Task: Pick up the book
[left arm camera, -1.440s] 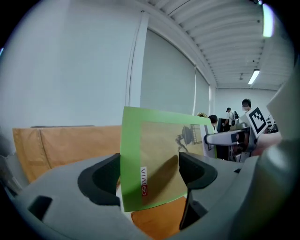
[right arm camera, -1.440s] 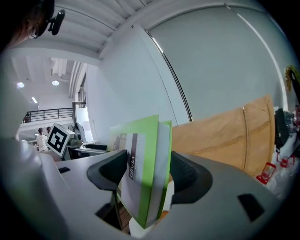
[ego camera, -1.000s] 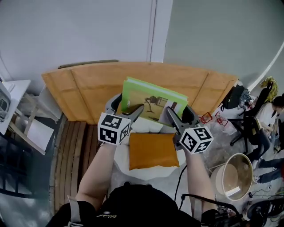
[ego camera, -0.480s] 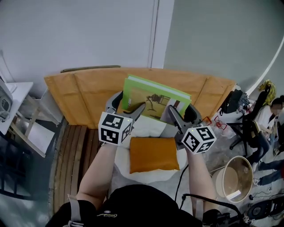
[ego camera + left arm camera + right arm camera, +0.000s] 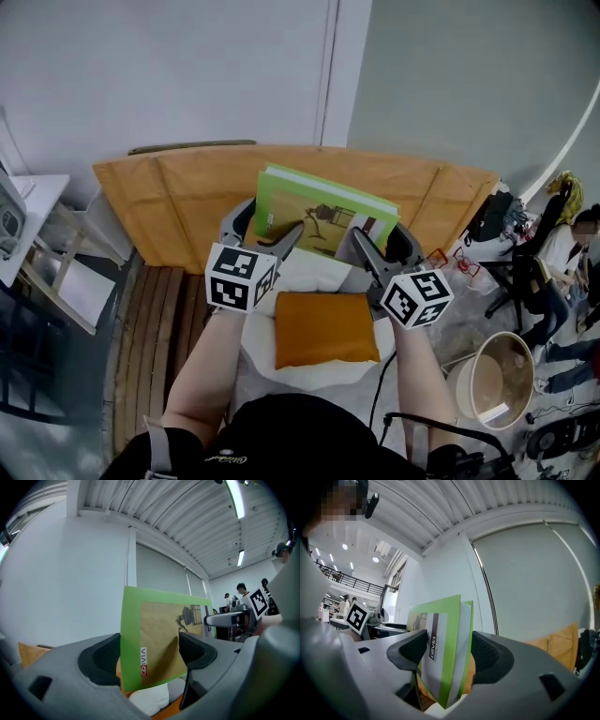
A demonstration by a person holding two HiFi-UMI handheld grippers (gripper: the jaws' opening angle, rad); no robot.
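Note:
A thin green book with a brown picture cover hangs tilted in the air above the bed, held between both grippers. My left gripper is shut on its left lower edge, and my right gripper is shut on its right lower edge. In the left gripper view the book's cover fills the gap between the jaws of the left gripper. The right gripper view shows the book edge-on, with the pads of the right gripper pressed on either side of it.
Under the book lie an orange pillow and white bedding. A wooden headboard stands behind them, against the wall. Wooden slats run along the left. At the right are a round basket, chairs and seated people.
Both grippers and the book have dipped very slightly. Both grips on the book are unchanged.

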